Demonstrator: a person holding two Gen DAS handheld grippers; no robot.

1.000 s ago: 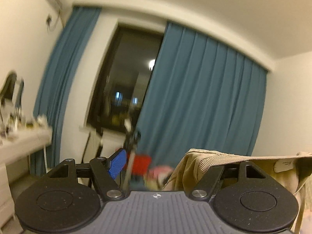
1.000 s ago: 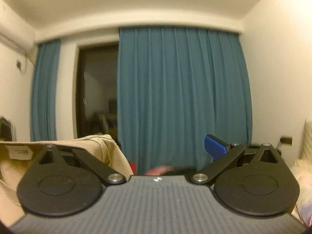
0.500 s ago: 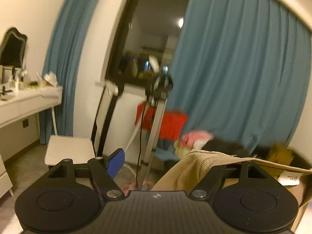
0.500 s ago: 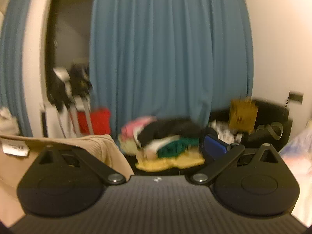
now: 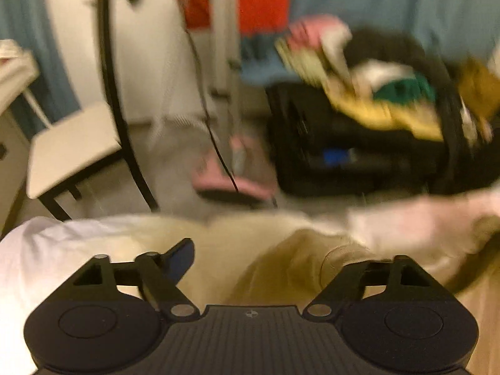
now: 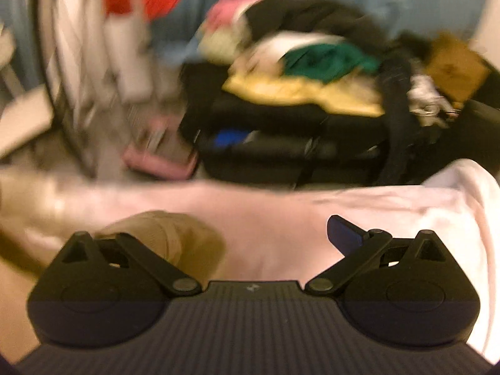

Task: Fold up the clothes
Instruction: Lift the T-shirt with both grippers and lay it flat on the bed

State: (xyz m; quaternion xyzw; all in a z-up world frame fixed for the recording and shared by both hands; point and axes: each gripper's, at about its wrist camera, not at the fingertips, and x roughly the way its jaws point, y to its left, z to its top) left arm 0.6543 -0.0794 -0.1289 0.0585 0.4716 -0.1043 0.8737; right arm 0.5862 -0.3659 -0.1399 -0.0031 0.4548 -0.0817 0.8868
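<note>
Bunching at ribbed hem, tan garment (image 5: 281,265) w/ both tongs' state unclear.

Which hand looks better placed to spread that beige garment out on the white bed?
Probably left, narrowly. More of the beige garment lies spread before the left hand-held gripper, with white bed beside it; the right hand-held gripper has only a bunch on one finger.

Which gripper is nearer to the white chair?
Left. The chair stands just ahead-left of the left gripper; for the right gripper it lies far off left, at the view's edge.
</note>
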